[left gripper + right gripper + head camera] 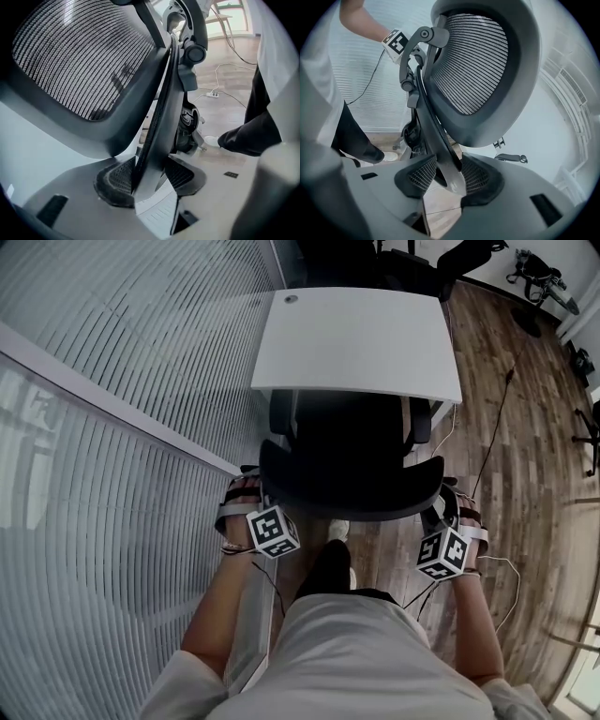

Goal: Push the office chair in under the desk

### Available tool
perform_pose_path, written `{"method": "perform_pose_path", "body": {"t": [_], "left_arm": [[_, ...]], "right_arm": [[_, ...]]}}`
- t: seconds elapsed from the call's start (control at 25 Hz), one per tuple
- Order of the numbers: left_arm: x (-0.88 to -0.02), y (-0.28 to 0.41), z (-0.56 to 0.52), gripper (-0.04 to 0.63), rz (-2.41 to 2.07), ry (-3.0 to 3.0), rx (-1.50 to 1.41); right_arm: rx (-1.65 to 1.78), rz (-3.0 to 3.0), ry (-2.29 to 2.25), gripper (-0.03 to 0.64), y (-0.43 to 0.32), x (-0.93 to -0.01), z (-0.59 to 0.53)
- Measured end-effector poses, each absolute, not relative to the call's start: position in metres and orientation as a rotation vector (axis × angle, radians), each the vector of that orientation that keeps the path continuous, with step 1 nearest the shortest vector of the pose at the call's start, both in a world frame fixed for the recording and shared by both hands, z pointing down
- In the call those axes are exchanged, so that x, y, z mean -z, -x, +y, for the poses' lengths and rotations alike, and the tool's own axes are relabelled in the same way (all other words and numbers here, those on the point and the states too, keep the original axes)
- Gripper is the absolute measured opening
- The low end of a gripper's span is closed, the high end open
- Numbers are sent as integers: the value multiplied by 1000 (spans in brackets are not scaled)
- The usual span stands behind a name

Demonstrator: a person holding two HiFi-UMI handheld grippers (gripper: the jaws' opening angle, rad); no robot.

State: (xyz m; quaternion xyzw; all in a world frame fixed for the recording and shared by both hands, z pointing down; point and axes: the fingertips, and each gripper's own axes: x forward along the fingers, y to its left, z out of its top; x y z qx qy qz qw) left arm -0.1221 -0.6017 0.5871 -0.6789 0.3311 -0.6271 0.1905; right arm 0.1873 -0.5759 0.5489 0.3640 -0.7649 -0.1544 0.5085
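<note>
The backrest (352,488) is clamped at its side edges by the left gripper (152,176) and right gripper (449,176). The office chair (352,432) is faced toward the desk (356,338), with its seat partly tucked under and the backrest's width parallel to the desk's near edge.

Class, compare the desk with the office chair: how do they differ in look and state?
The desk is white; the office chair is black. The desk's top is flat and rectangular; the chair's backrest is curved mesh. Nothing grips the desk; the left gripper and right gripper each clamp the backrest's edge. Both stand on the wooden floor.
</note>
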Motion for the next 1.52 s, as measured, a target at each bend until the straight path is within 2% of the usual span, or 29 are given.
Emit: {"method": "perform_pose_path", "body": {"t": [1.52], "left_arm": [[-592, 112, -758, 202, 894, 1930, 1694]], "right_arm": [[328, -1789, -916, 176, -195, -552, -729]]}}
